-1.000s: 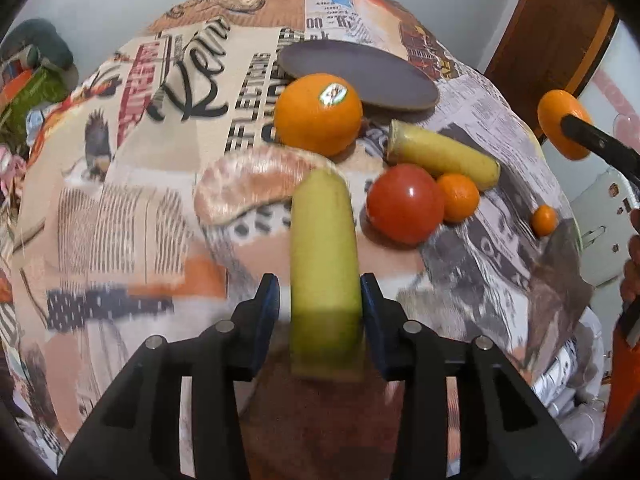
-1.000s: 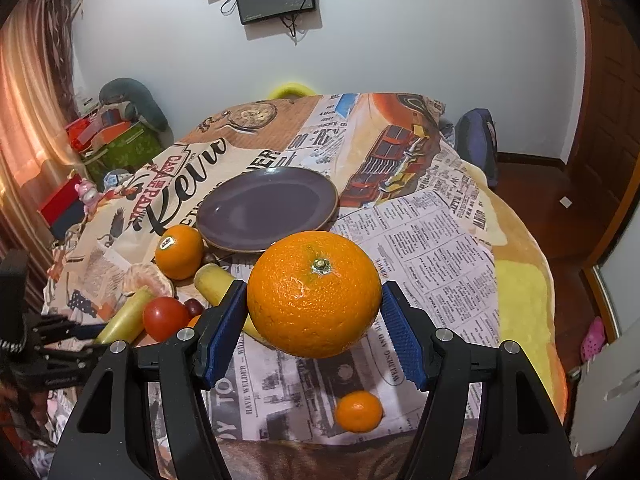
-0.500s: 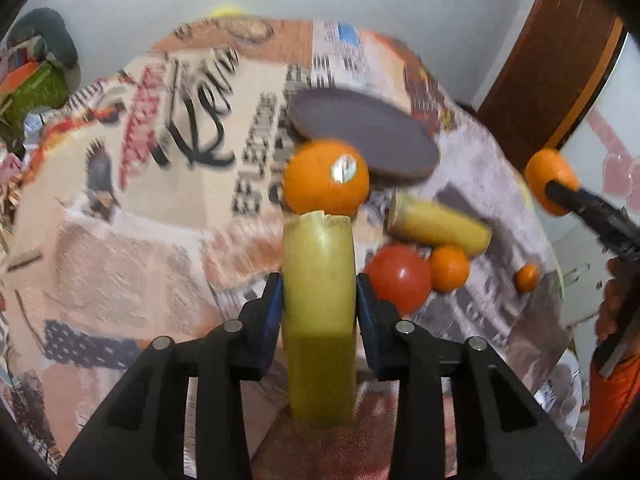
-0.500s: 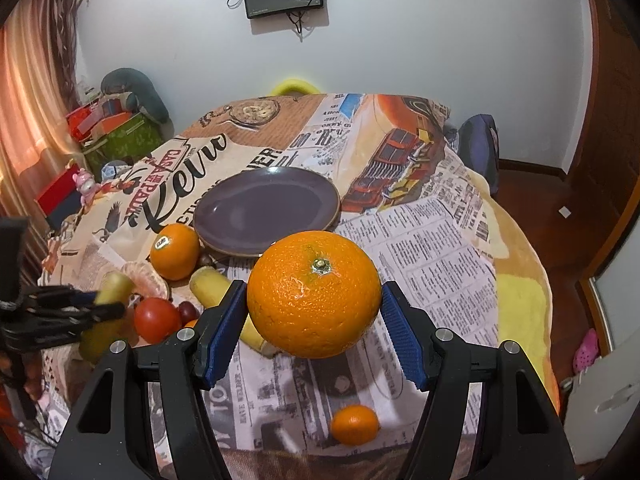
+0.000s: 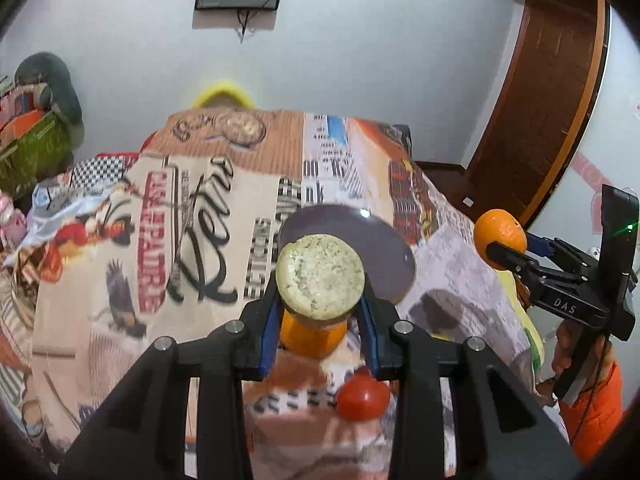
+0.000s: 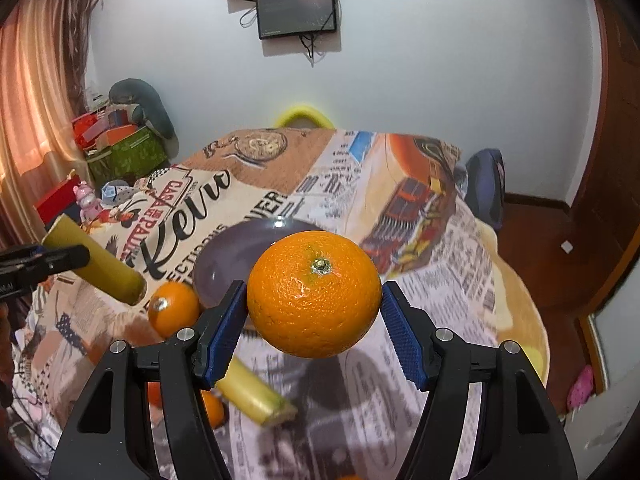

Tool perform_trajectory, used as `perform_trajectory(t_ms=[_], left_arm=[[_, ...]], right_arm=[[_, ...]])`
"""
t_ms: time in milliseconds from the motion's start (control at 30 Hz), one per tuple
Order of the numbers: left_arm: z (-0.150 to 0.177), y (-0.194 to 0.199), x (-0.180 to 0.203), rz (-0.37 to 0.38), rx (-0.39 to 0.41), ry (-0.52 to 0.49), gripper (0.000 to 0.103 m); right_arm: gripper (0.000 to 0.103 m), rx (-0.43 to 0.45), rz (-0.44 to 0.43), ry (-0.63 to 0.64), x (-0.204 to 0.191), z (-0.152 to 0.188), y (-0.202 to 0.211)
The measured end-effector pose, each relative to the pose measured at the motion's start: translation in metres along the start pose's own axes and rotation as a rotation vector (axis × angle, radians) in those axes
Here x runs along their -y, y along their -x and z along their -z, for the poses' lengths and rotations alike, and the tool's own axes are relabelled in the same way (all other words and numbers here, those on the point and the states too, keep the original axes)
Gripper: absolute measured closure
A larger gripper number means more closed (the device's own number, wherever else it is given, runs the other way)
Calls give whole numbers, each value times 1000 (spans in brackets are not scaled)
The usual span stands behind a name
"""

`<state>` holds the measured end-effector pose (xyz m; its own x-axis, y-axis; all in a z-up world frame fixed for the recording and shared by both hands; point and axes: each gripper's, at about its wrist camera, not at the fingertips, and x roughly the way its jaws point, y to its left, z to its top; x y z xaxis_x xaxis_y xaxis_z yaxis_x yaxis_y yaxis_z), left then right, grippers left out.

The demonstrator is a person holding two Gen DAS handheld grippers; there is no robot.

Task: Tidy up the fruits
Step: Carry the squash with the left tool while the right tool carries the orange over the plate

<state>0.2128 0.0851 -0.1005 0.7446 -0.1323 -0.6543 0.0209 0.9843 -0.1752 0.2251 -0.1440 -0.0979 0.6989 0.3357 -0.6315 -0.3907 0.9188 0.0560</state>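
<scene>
My left gripper (image 5: 320, 320) is shut on a yellow-green stalk piece (image 5: 320, 276), held above the table with its cut end facing the camera; the piece also shows in the right wrist view (image 6: 96, 264). My right gripper (image 6: 312, 324) is shut on a large orange (image 6: 314, 294), held in the air; this orange shows at the right in the left wrist view (image 5: 500, 234). A dark purple plate (image 6: 232, 260) lies mid-table, also seen in the left wrist view (image 5: 384, 256). A second orange (image 6: 174, 312), a tomato (image 5: 362, 398) and another stalk piece (image 6: 256, 394) lie in front of the plate.
The table is covered by a printed newspaper-style cloth (image 6: 420, 264). A small orange (image 6: 212, 408) lies near the front. Boxes and toys (image 6: 120, 144) stand beyond the table at left. A wooden door (image 5: 552, 120) is at right. A yellow chair back (image 6: 304, 114) is behind the table.
My left gripper closed on the stalk piece and lifted it off the table, tilting its cut end toward the camera. My right gripper kept hold of the orange and tilted up a little.
</scene>
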Motion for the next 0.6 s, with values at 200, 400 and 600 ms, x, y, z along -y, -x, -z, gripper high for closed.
perform_trajectory(t_ms=[200, 400, 600], left_arm=[[-20, -19, 6, 14, 10, -17, 69], [-30, -45, 12, 32, -12, -33, 69], [-36, -81, 15, 60, -71, -46, 69]], right_arm=[[39, 16, 7, 21, 2, -18, -15], [39, 14, 10, 40, 3, -33, -35], [39, -23, -5, 50, 3, -38, -64]])
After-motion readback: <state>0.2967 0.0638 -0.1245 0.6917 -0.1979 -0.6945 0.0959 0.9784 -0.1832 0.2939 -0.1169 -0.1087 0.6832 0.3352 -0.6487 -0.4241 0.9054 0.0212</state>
